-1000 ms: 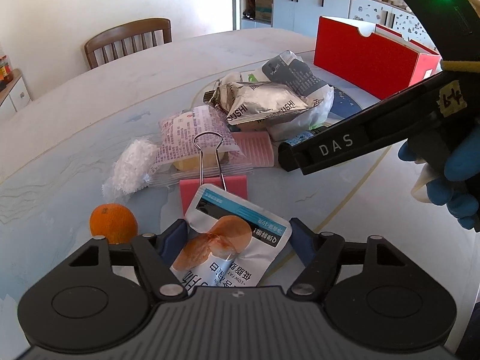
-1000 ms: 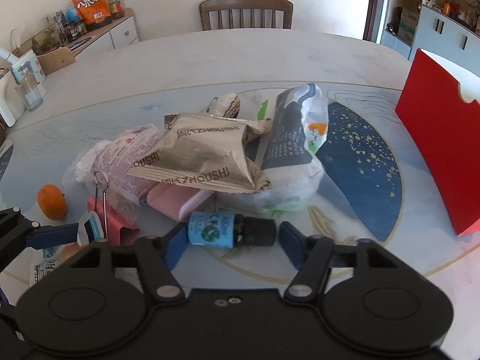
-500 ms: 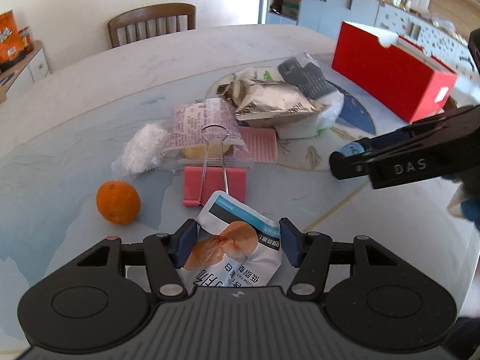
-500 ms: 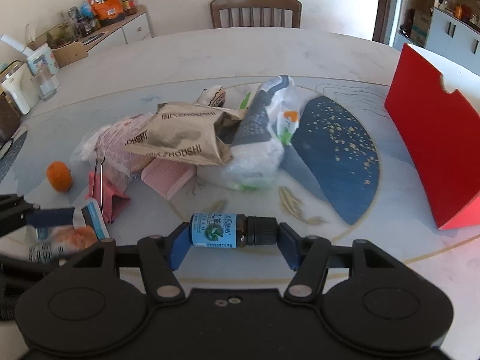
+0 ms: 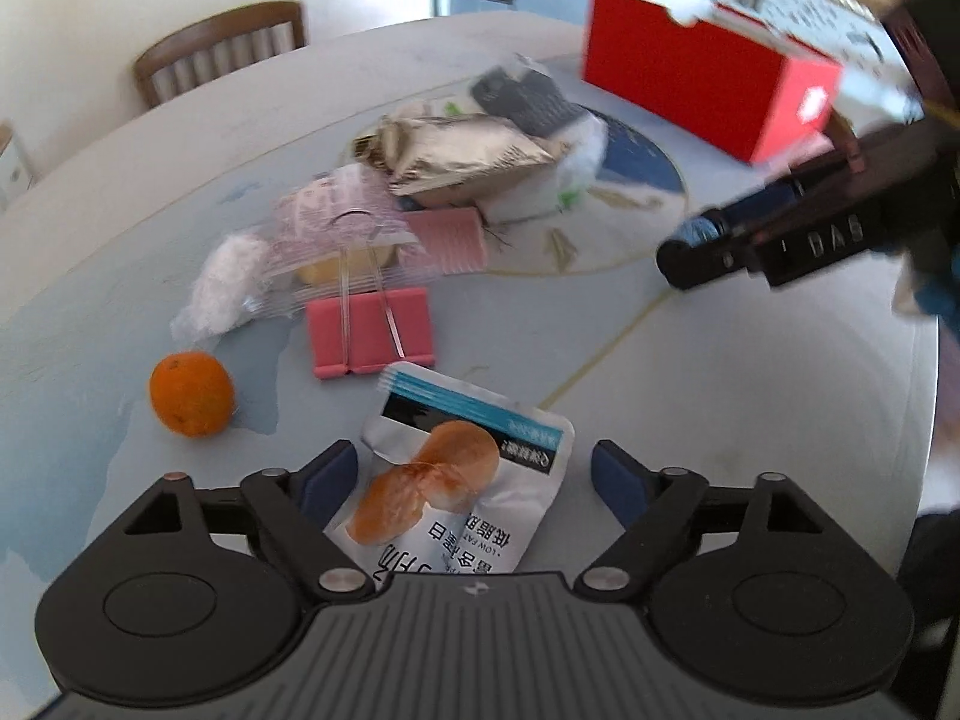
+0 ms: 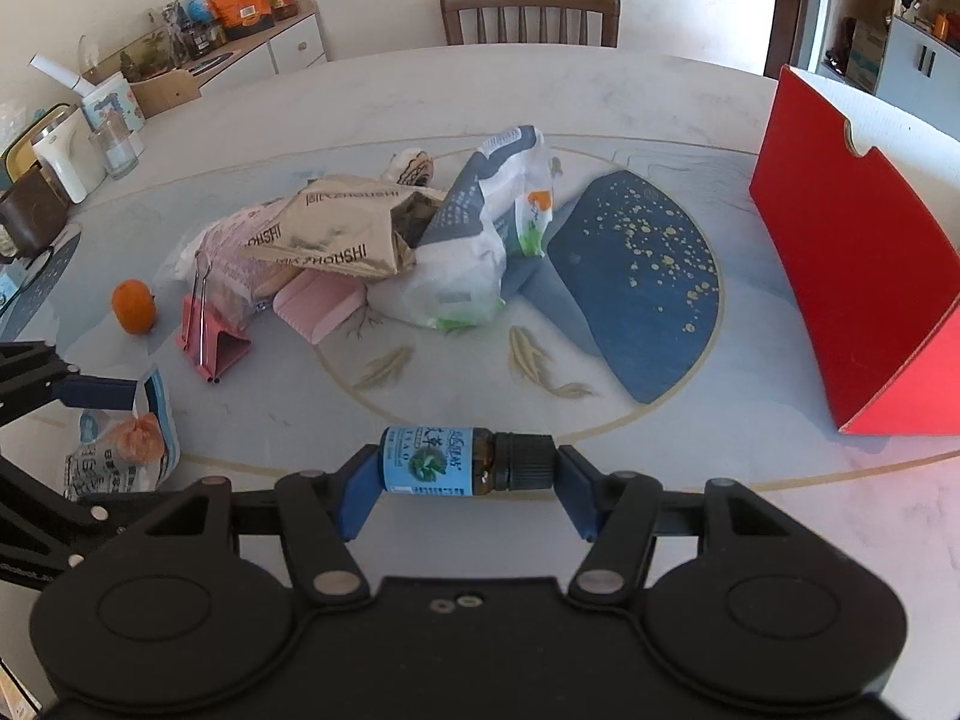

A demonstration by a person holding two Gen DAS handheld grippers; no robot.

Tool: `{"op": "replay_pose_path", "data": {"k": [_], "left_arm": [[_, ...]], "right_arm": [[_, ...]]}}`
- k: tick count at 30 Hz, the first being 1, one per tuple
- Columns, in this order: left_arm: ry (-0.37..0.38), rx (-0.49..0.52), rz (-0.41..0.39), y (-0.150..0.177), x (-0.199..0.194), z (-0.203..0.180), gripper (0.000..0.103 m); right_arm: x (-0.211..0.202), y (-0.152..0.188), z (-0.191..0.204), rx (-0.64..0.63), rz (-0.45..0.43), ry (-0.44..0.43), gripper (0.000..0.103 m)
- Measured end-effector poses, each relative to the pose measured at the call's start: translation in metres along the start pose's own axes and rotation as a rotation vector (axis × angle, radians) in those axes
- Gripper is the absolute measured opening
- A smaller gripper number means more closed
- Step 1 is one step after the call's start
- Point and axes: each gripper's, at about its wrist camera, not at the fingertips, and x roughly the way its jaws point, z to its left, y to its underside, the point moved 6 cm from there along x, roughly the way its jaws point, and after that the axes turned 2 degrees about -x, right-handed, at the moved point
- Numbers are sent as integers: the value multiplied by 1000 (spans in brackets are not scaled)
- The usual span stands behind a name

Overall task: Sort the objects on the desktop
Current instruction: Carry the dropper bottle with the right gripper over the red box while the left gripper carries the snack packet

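1. Right wrist view: right claw [image 6: 467, 483] clamped end to end on a small brown bottle [image 6: 465, 459], blue label, black cap, held above the table [image 6: 690, 516].
2. Left wrist view: left claw [image 5: 474, 480] opening, pads clear of the snack pouch [image 5: 462, 480] lying between them; "LOW FAT" legible.
3. Just beyond: pink binder clip [image 5: 370, 330], orange [image 5: 191, 393].
4. Farther: heaped bags, tan one [image 6: 342, 228] marked "ZHOUSHI".
5. Right side: red box [image 6: 852, 276], well apart.
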Motion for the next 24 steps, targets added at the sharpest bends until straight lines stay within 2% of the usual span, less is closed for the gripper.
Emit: {"op": "replay_pose_path", "data": {"k": [6, 9, 13, 18, 24], "left_arm": [[17, 20, -26, 1, 1, -1, 86], [6, 12, -46, -1, -1, -1, 69], [-10, -10, -47, -3, -1, 2, 60], [-32, -42, -45, -5, -2, 3, 58], [-4, -174, -66, -8, -11, 11, 56]], "right_arm": [[-3, 7, -4, 14, 11, 6, 61], [-4, 9, -4, 22, 12, 12, 61], [-7, 9, -4, 36, 6, 20, 62], [-16, 5, -4, 32, -11, 23, 61], [-28, 0, -12, 48, -27, 34, 61]]}}
